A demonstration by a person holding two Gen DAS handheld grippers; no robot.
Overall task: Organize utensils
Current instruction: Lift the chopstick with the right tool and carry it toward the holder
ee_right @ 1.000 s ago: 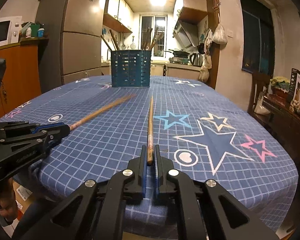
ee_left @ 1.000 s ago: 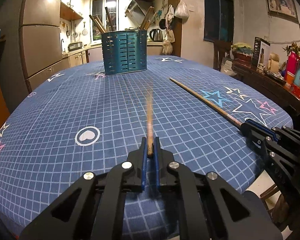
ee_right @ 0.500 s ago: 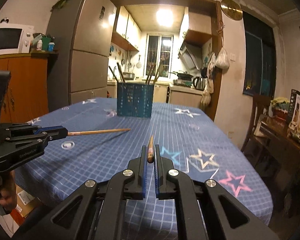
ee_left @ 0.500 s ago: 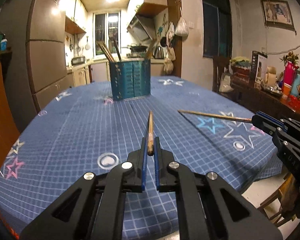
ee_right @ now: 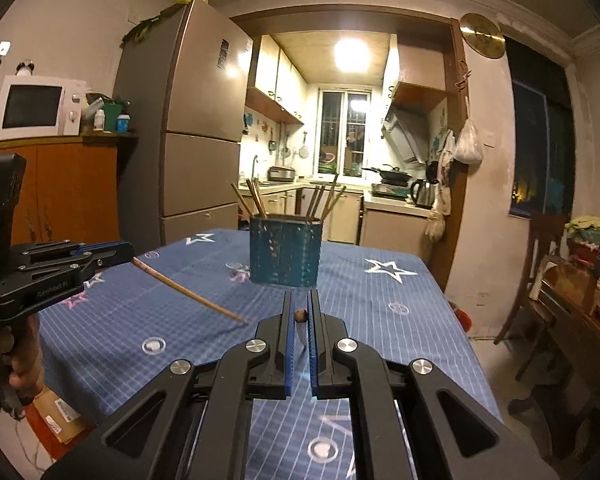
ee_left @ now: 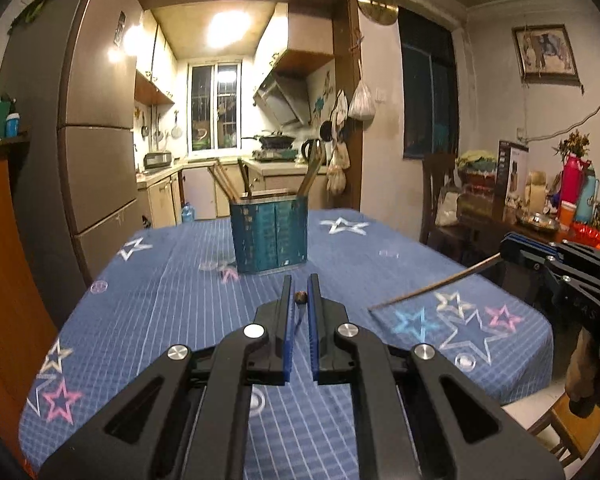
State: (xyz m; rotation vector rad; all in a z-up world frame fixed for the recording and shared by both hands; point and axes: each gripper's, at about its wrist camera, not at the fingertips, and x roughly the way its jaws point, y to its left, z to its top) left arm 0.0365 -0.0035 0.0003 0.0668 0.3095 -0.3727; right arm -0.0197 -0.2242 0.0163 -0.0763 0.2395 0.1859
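A teal perforated utensil holder (ee_left: pixel 269 236) with several chopsticks stands at the far middle of the blue star-print table (ee_left: pixel 160 312); it also shows in the right wrist view (ee_right: pixel 285 250). My left gripper (ee_left: pixel 300 298) is shut on a wooden chopstick (ee_left: pixel 300 297) seen end-on, lifted and tilted down; the right wrist view shows its length (ee_right: pixel 188 292). My right gripper (ee_right: pixel 299 316) is shut on a second chopstick (ee_right: pixel 300 315), whose length shows in the left wrist view (ee_left: pixel 432 290). Both are well short of the holder.
A tall fridge (ee_right: pixel 196 128) and an orange cabinet with a microwave (ee_right: pixel 32 108) stand to the left. A wooden chair (ee_right: pixel 540 280) and a cluttered sideboard (ee_left: pixel 540 216) are to the right. The kitchen lies behind the table.
Both grippers have lifted their chopsticks off the table and tilted them tip-down. The views have risen and now look level across the table at the holder.
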